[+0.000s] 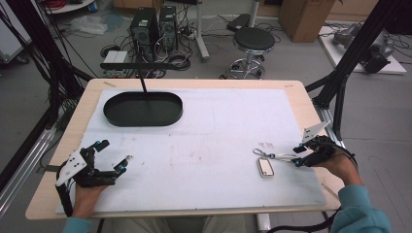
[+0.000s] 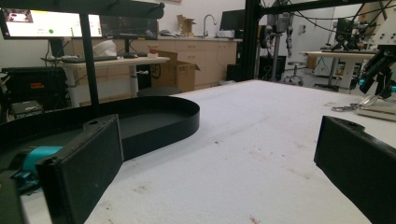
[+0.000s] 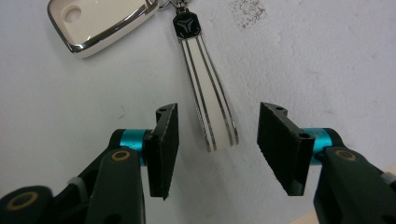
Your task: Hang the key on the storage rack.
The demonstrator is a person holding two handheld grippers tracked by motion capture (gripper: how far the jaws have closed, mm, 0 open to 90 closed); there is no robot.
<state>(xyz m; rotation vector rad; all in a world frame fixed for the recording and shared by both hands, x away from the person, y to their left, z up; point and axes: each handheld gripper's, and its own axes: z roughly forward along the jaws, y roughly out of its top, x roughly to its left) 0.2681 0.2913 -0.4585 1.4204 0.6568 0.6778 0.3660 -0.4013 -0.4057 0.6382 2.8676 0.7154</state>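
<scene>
A white and chrome car key fob (image 1: 266, 167) (image 3: 100, 23) lies flat on the white mat (image 1: 214, 121) at the right. A white striped strap (image 1: 282, 156) (image 3: 210, 102) with a black emblem runs from it toward my right gripper (image 1: 297, 157) (image 3: 219, 112). The strap's free end lies between the right jaws, which stand apart on either side without touching it. My left gripper (image 1: 115, 153) (image 2: 217, 140) rests at the mat's near left corner, open wide with nothing between its jaws.
A black oval tray (image 1: 116, 116) (image 2: 187, 116) with a thin black post (image 1: 142, 82) sits at the far left of the mat. The table's right edge is close behind my right hand. A stool (image 1: 253, 41) and computer towers stand beyond the table.
</scene>
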